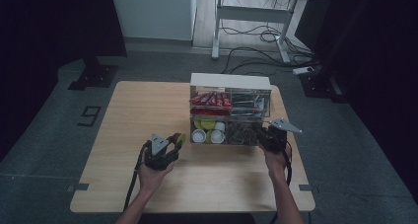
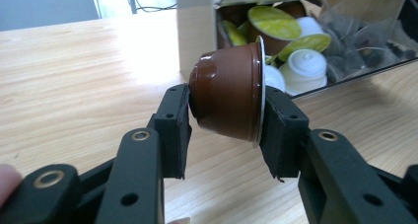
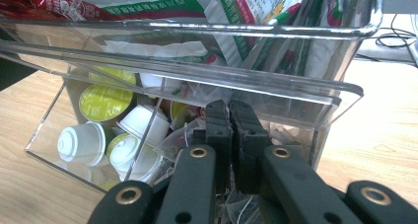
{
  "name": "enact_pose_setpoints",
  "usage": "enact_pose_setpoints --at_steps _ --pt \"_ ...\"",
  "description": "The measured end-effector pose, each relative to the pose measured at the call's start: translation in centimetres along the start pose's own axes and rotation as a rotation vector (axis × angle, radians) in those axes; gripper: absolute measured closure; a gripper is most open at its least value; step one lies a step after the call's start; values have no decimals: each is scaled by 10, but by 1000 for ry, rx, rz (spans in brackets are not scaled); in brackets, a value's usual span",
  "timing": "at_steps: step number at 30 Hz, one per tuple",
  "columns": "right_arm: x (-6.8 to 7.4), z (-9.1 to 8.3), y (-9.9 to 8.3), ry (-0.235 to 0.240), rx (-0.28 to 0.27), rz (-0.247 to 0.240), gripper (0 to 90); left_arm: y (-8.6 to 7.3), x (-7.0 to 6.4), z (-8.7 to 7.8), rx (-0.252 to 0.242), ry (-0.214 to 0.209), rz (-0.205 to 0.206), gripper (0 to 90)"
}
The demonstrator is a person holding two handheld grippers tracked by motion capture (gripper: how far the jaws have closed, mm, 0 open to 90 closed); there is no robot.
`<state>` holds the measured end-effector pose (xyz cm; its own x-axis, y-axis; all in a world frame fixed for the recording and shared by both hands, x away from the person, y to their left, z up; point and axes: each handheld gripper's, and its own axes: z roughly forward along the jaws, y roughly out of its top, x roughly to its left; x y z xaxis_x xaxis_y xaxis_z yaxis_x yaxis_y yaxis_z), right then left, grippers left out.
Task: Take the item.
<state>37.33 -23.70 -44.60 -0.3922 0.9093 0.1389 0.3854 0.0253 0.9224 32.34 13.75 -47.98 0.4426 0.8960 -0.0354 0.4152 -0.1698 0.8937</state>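
Currently, left tongs (image 2: 226,116) clamping brown capsule (image 2: 227,98), right tongs (image 3: 229,135) closed, empty.

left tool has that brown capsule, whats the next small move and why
Probably carry the brown capsule forward and over the front lip of the clear organizer's lower-left bin. The left tool is shut on it, base and foil lid between the jaws, just outside that bin, where the white capsules and green-lidded ones lie. The right tool sits shut at the neighbouring bin's front.
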Motion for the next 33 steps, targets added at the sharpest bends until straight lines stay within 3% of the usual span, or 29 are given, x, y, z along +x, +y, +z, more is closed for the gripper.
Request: enact_pose_setpoints --at_steps 15,26,33 --pt "0 0 0 -2 2 -3 860 -31 31 -8 65 35 -44 580" --pt "0 0 0 0 4 -4 860 -44 41 -8 108 63 -51 578" --pt "0 -1 1 -2 8 -7 857 -57 51 -7 176 84 -59 576"
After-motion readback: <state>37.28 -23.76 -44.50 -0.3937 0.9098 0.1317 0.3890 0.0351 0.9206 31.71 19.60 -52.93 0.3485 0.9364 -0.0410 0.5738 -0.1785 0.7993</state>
